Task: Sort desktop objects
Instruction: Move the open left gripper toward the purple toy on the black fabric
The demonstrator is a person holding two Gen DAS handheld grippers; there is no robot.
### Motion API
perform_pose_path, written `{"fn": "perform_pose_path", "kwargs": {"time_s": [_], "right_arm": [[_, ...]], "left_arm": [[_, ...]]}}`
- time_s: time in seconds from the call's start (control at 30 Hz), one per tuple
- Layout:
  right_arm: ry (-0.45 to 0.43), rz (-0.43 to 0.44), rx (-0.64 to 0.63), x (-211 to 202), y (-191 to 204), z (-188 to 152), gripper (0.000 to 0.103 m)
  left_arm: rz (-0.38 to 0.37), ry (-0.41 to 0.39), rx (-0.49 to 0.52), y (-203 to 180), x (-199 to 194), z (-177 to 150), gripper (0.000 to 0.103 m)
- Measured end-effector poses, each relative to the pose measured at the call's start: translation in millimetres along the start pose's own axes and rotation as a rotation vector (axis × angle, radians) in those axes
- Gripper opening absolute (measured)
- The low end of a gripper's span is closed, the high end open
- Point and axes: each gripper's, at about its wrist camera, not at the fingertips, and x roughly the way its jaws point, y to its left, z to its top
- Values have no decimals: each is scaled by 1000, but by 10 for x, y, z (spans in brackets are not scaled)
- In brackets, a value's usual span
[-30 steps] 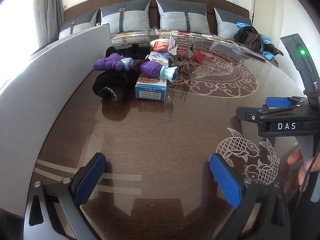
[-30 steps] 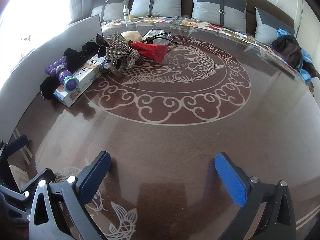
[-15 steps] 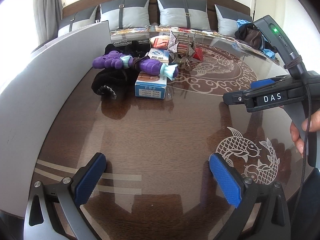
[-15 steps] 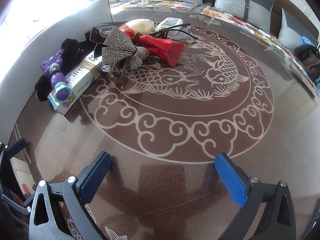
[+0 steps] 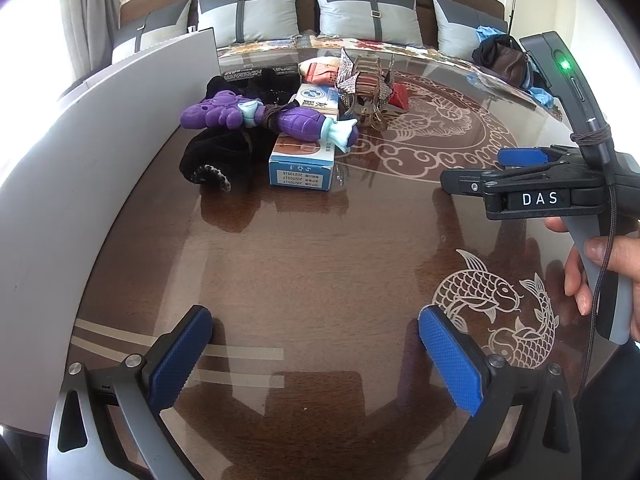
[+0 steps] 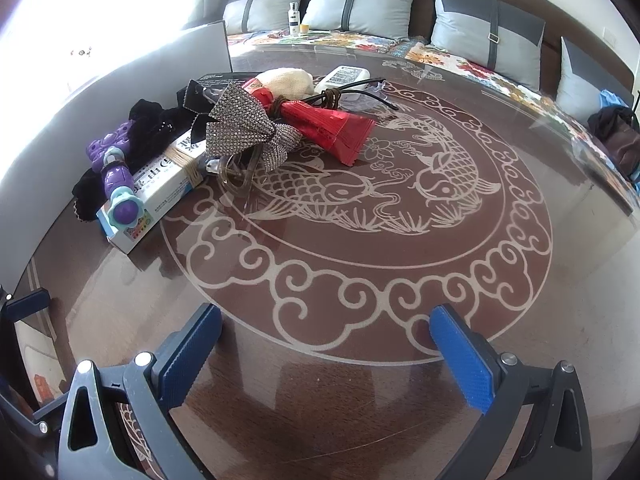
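Clutter pile (image 6: 224, 148) lies ahead-left of the right gripper (image 6: 324, 344), nearer than the left gripper (image 5: 316, 348); both jaws spread, empty.

A grey board (image 5: 92, 152) stands upright along the left edge of the glass-topped table (image 6: 400, 360), whose top carries etched koi and cloud scrolls. Beyond the far edge, grey cushions (image 6: 364, 4) lean against a brown headboard over a floral cover (image 6: 460, 58). A small bottle (image 6: 295, 18) stands there. Dark clothing (image 6: 616, 132) lies past the right edge.
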Motion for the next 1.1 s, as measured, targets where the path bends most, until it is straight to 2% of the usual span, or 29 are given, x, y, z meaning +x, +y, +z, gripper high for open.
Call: {"fn": "perform_pose_path", "kwargs": {"time_s": [0.27, 0.67, 0.9, 1.1], "right_arm": [[-1, 0, 1, 10, -9, 3, 103], [-1, 0, 3, 11, -23, 6, 103], [-2, 0, 3, 14, -17, 5, 103], [-2, 0, 3, 14, -17, 5, 103]], "left_arm": [[-25, 67, 34, 72, 124, 212, 103], [-47, 43, 67, 177, 247, 404, 103], [-55, 24, 78, 240, 249, 395, 103], [-63, 50, 95, 283, 264, 430, 103]]}}
